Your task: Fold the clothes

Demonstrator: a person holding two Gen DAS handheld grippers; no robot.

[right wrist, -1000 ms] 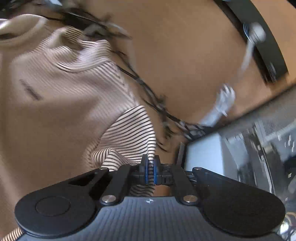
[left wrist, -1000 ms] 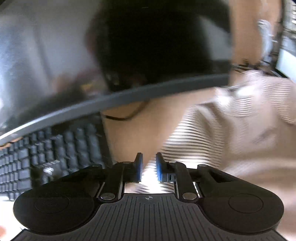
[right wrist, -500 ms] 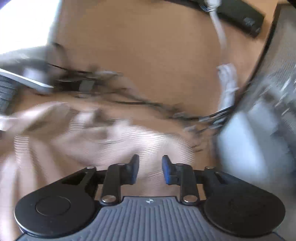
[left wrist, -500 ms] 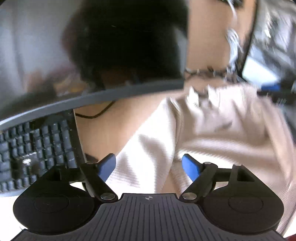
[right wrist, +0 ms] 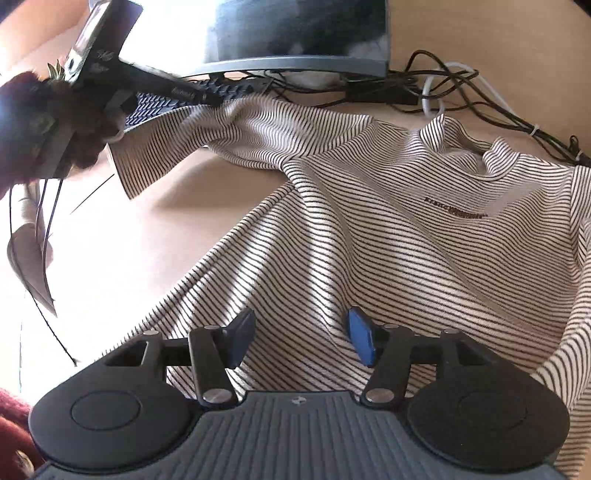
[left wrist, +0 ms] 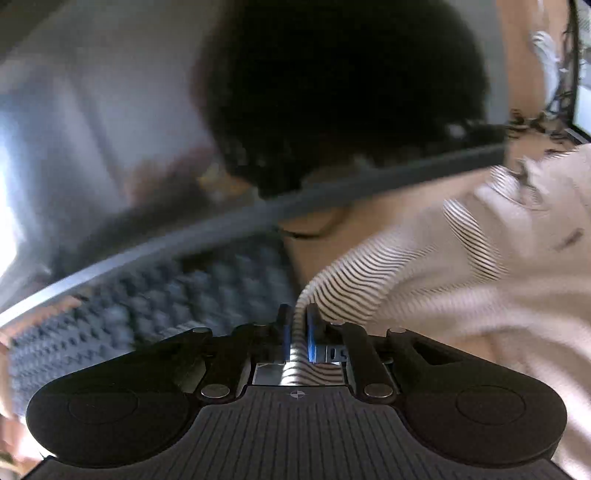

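A cream shirt with thin dark stripes (right wrist: 369,221) lies spread on the wooden desk (right wrist: 147,240), collar at the far right. My left gripper (left wrist: 295,328) is shut on the edge of its sleeve (left wrist: 354,273). In the right wrist view that left gripper (right wrist: 216,100) holds the sleeve (right wrist: 166,147) lifted near the keyboard. My right gripper (right wrist: 301,339) stands wide open just above the shirt's body, with nothing between its blue pads (right wrist: 360,341). The left wrist view is motion-blurred.
A dark keyboard (left wrist: 147,295) and a monitor (right wrist: 295,33) stand at the back of the desk. Tangled black and white cables (right wrist: 461,96) run behind the collar. A maroon sleeve (right wrist: 22,110) holds the left gripper.
My left gripper opened wide, then shut on the sleeve edge. My right gripper let go of the shirt, opened wide and swung round over the shirt's body.
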